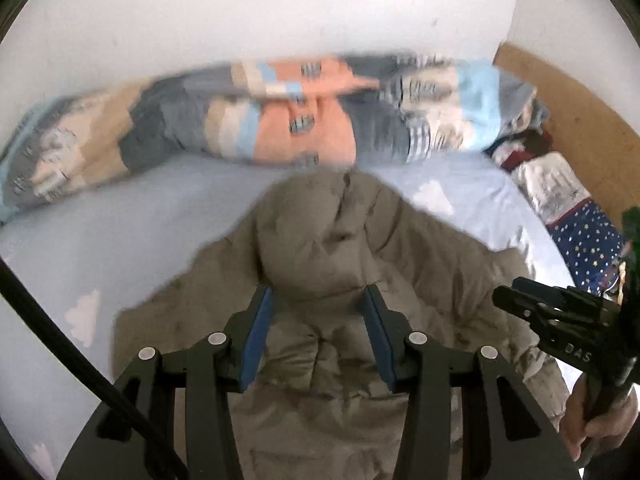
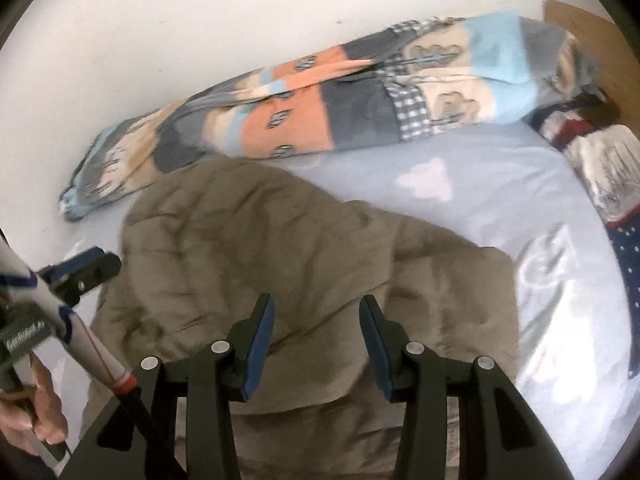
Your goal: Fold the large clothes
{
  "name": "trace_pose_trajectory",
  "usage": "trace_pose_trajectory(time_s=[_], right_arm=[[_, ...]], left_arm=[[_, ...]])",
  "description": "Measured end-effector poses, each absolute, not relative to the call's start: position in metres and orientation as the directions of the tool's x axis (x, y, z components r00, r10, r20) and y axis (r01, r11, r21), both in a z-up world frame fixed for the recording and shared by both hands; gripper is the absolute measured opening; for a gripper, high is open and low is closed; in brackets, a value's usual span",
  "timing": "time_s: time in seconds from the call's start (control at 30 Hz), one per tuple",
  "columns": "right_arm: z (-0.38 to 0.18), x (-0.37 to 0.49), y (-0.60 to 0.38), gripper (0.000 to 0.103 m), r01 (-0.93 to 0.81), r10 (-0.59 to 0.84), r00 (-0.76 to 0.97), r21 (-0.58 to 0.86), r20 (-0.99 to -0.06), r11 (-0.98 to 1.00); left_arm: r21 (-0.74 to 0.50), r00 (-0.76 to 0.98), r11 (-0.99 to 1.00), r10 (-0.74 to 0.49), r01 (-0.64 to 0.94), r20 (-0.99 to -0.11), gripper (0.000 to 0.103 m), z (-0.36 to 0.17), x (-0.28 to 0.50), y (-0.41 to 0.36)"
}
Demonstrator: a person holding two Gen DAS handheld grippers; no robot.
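Bare light-blue cloud-print sheet [image 2: 460, 168] open right of quilted taupe padded jacket [image 2: 280, 240]. Rolled patchwork duvet [image 2: 320, 120] blocks far side along white wall [image 1: 240, 8]. Star-print navy pillow [image 1: 588, 240] blocks right edge.

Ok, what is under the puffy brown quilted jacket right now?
The puffy brown quilted jacket lies on the pale blue cloud-print bedsheet, which shows around it on both sides. Whatever lies directly beneath the jacket is covered and cannot be seen.
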State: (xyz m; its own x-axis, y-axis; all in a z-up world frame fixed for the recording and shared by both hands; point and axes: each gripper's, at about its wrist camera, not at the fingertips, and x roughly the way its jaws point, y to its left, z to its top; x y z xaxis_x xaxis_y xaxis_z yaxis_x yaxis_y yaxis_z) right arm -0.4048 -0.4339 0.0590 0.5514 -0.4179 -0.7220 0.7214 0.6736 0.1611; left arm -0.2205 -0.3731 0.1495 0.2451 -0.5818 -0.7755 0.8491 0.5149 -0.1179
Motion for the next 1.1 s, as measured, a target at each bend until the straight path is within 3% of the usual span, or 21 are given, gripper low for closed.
trace_pose_trajectory(time_s=[0.1,0.17,0.23,0.37,0.53,0.7,0.93,1.1], right_arm=[[0.038,-0.407,-0.446,0.048,0.742,-0.396,0.524,0.177,-0.754,0.646],[0.019,-0.405,-0.452,0.048,0.742,-0.355,0.513,0.196,-0.781,0.64],[0.006,-0.404,-0.454,0.048,0.748,-0.35,0.498,0.188,-0.793,0.637],[0.0,-0.403,-0.456,0.048,0.75,-0.341,0.488,0.186,-0.803,0.635],[0.031,-0.407,-0.437,0.048,0.749,-0.394,0.499,0.156,-0.772,0.644],[0.05,-0.401,-0.405,0.048,0.701,-0.38,0.549,0.163,-0.744,0.694],[0.009,-0.382,-0.383,0.048,0.676,-0.35,0.489,0.093,-0.799,0.731],[-0.009,-0.382,-0.395,0.048,0.678,-0.303,0.494,0.143,-0.815,0.721]], left_arm=[[-0.108,0.238,0.561,-0.508,0.821,-0.828,0.045,0.118,-0.21,-0.384],[-0.17,0.175,0.6,-0.472,0.782,-0.864,0.045,0.09,-0.199,-0.381],[-0.168,0.18,0.598,-0.477,0.784,-0.86,0.046,0.077,-0.2,-0.377],[-0.132,0.219,0.588,-0.488,0.798,-0.845,0.046,0.083,-0.211,-0.374],[-0.134,0.257,0.558,-0.567,0.819,-0.783,0.046,0.111,-0.237,-0.338],[-0.112,0.26,0.543,-0.561,0.832,-0.786,0.046,0.104,-0.253,-0.318],[-0.126,0.239,0.55,-0.542,0.826,-0.805,0.046,0.079,-0.25,-0.319],[-0.099,0.263,0.555,-0.535,0.826,-0.803,0.046,0.071,-0.255,-0.319]])
